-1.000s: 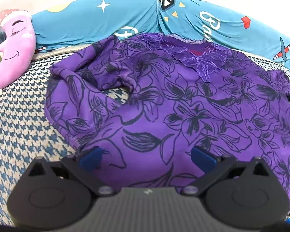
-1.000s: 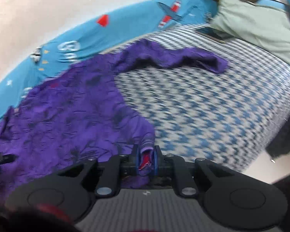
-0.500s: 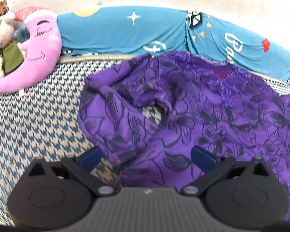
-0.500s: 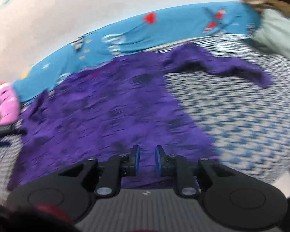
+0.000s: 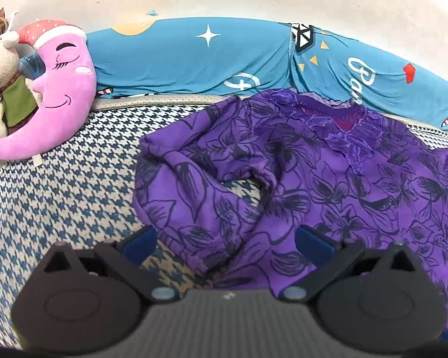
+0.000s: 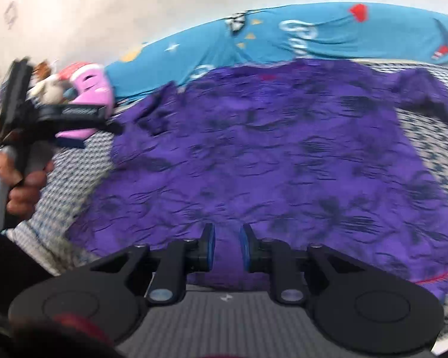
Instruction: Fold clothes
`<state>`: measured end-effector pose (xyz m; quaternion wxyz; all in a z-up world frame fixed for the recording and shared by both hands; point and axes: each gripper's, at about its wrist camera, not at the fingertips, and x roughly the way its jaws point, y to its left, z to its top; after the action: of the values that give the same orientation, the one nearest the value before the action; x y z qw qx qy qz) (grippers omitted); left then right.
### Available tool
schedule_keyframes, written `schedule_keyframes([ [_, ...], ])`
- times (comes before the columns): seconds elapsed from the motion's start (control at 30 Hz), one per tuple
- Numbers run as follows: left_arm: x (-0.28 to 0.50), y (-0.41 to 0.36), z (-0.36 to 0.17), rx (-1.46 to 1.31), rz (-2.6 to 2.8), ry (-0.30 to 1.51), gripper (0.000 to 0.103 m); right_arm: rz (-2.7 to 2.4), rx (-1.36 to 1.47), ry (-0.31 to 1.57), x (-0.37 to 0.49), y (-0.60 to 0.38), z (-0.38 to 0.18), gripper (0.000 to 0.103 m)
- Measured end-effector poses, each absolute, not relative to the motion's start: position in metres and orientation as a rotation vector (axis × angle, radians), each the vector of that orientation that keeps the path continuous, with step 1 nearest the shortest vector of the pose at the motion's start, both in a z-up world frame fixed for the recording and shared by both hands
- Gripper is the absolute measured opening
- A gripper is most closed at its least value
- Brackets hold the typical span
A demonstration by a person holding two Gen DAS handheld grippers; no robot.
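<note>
Purple blouse (image 6: 268, 155) now lies flat across the middle of the bed (image 5: 59, 194) — the right gripper (image 6: 226, 246) has let go its hem, jaws narrowly parted, the left gripper (image 5: 225, 243) wide and empty — spreading looks done.

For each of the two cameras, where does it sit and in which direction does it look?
Left wrist: on the left gripper, looking down over its wide-open jaws at the purple blouse, moon pillow and blue bolster.
Right wrist: on the right gripper, jaws narrowly apart with nothing between them, over the blouse's hem; the person's left hand shows at the left edge.
Shared: blouse, pillow, bolster, houndstooth bed cover.
</note>
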<state>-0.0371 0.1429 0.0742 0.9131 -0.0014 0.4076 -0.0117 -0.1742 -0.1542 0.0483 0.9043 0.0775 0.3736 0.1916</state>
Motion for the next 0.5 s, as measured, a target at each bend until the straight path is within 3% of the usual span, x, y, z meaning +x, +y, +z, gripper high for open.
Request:
schedule_keyframes([
  [0.5, -0.028, 0.189, 0.076, -0.088, 0.046, 0.836, 0.102, 0.805, -0.051, 0.73, -0.182, -0.044, 0.046, 0.019],
])
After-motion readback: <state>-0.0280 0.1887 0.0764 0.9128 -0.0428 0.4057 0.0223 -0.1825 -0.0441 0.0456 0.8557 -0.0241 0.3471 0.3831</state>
